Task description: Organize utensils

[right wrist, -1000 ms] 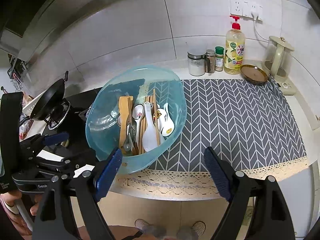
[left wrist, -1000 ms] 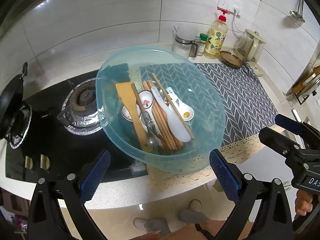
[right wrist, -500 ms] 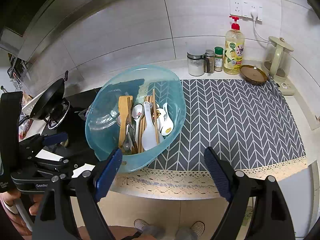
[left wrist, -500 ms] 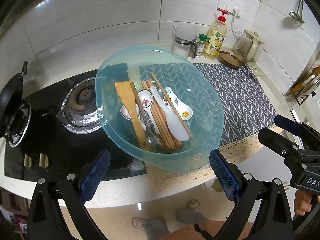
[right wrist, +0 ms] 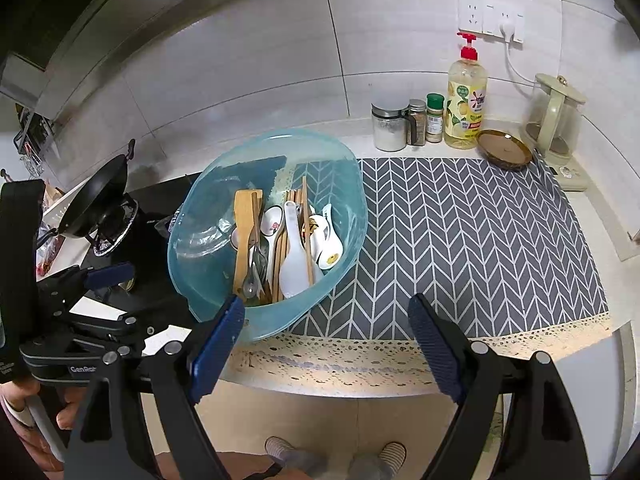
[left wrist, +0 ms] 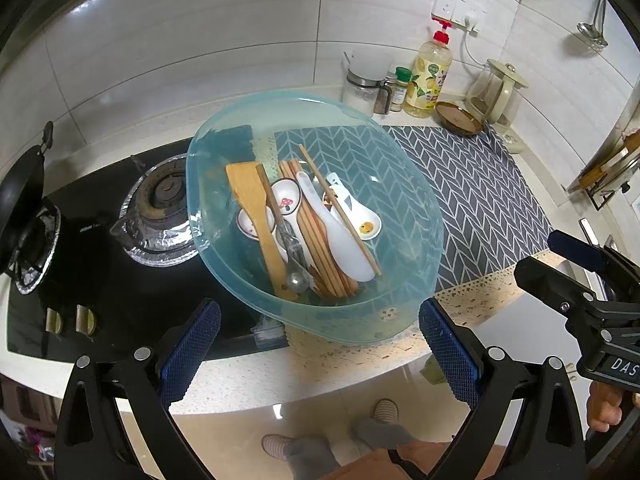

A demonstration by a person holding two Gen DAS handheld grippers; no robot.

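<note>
Your left claw (left wrist: 316, 344) is spread wide, nothing btwn the pads; the blue basin (left wrist: 408, 280) sits just ahead of it, straddling stove (left wrist: 100, 280) and mat (left wrist: 472, 200). Utensils in it (wooden spatula (left wrist: 256, 216), chopsticks (left wrist: 320, 240), white rice paddle (left wrist: 340, 236), ceramic spoons (left wrist: 360, 220), metal spoon (left wrist: 294, 268)) lie lengthwise, pointing toward you. Your right claw (right wrist: 326, 344) is also wide open, empty; basin ahead and left of it, near its left pad. Vs. a sec ago: nothing has shifted, both claws hold still. Basin's near rim is close to the surface (right wrist: 340, 376) edge; open mat ahead-right of right claw, bottles (right wrist: 466, 108) and kettle (right wrist: 556, 116) well beyond at the wall.
</note>
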